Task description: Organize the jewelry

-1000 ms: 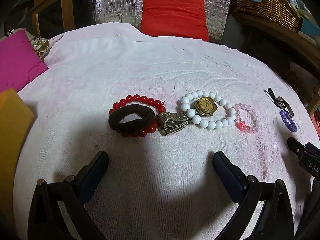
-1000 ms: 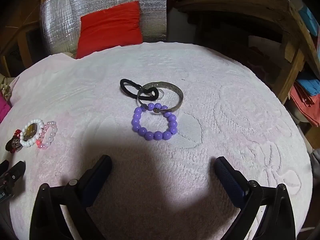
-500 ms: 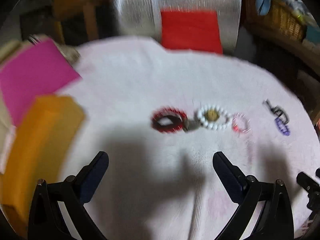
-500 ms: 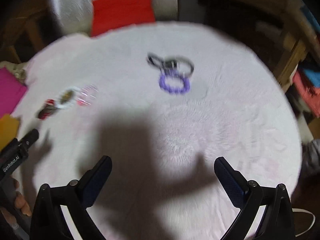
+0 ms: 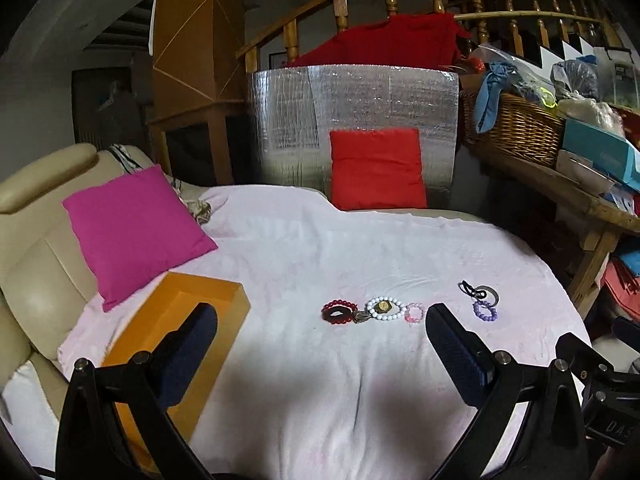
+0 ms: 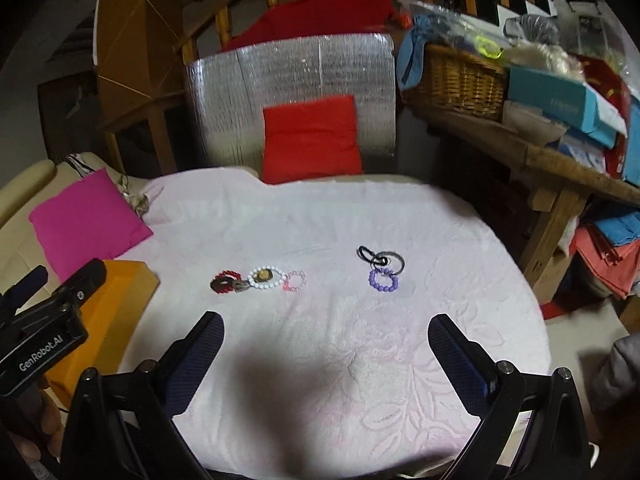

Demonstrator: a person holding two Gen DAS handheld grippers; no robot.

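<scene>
Jewelry lies in a row mid-cloth in the left wrist view: red bead bracelet [image 5: 338, 310], white bead watch [image 5: 385, 308], pink bracelet [image 5: 413, 313], purple bracelet [image 5: 485, 311]; the left gripper [image 5: 320, 356] hangs wide open, empty, beside an orange box [image 5: 208, 300]. In the right wrist view, the right gripper [image 6: 326, 360] gapes empty above the towel [image 6: 360, 360], the purple bracelet [image 6: 384, 280] ahead.

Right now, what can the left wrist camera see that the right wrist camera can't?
Only the left wrist view shows the orange box's open hollow top. Only the right wrist view shows the left hand-held gripper's body marked GenRobot.AI, and a grey sleeve at the right edge. Both show the white towel, red bead bracelet, white bead watch, pink bracelet, purple bead bracelet, magenta pillow and red cushion.
</scene>
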